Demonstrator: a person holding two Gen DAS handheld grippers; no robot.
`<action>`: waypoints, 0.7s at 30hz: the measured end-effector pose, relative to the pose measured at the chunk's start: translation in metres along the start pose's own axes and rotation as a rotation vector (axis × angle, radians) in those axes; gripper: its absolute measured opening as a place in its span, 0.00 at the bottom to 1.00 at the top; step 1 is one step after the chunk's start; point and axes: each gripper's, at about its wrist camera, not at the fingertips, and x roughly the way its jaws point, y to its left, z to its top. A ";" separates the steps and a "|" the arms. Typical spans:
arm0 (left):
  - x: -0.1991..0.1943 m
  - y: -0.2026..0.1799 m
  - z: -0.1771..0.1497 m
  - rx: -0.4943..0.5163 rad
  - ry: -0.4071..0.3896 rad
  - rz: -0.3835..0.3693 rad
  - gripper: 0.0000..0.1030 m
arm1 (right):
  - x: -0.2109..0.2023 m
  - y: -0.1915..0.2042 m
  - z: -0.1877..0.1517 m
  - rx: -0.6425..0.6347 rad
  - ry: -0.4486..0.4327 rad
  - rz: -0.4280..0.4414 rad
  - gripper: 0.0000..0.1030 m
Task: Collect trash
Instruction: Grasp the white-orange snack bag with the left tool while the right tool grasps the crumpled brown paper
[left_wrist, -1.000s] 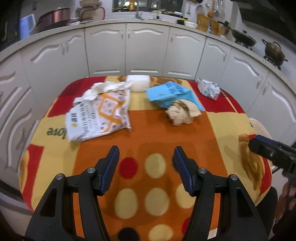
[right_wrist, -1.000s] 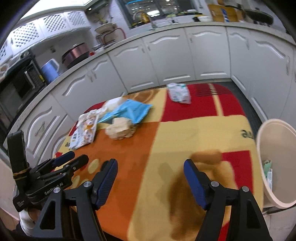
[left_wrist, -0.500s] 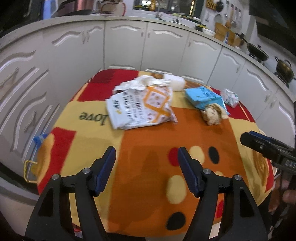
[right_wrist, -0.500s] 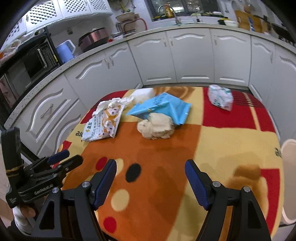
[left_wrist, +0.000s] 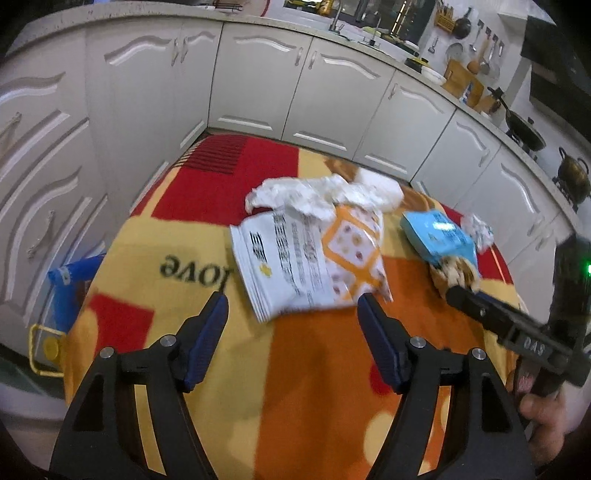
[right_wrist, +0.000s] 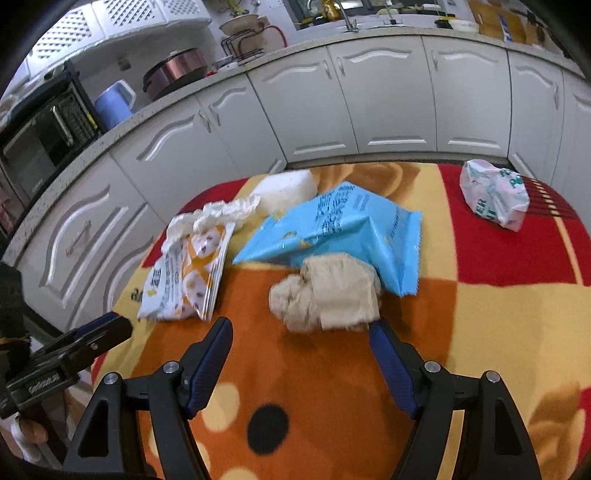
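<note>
A crumpled brown paper wad (right_wrist: 327, 291) lies on the patterned tablecloth (right_wrist: 498, 314) just ahead of the right gripper (right_wrist: 301, 363), nearly touching its right finger. Both that gripper and the left gripper (left_wrist: 291, 339), facing a white-and-orange snack bag (left_wrist: 306, 262), are spread wide and hold nothing.

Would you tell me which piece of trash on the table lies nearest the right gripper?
The crumpled brown paper wad, just ahead of the open right gripper. The blue packet, white-orange bag and tissue pack lie farther off.

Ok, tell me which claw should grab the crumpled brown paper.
Right. The right claw is open and lined up just short of the crumpled brown paper, while the left claw faces the white snack bag.
</note>
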 end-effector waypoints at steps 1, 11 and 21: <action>0.004 0.002 0.004 -0.003 0.003 -0.001 0.70 | 0.003 -0.001 0.001 0.000 0.002 -0.003 0.72; 0.050 0.018 0.028 -0.051 0.093 -0.033 0.70 | 0.011 -0.013 0.007 0.033 -0.006 0.035 0.57; 0.046 0.008 0.019 -0.016 0.066 -0.020 0.19 | 0.003 -0.015 0.003 0.037 -0.024 0.071 0.34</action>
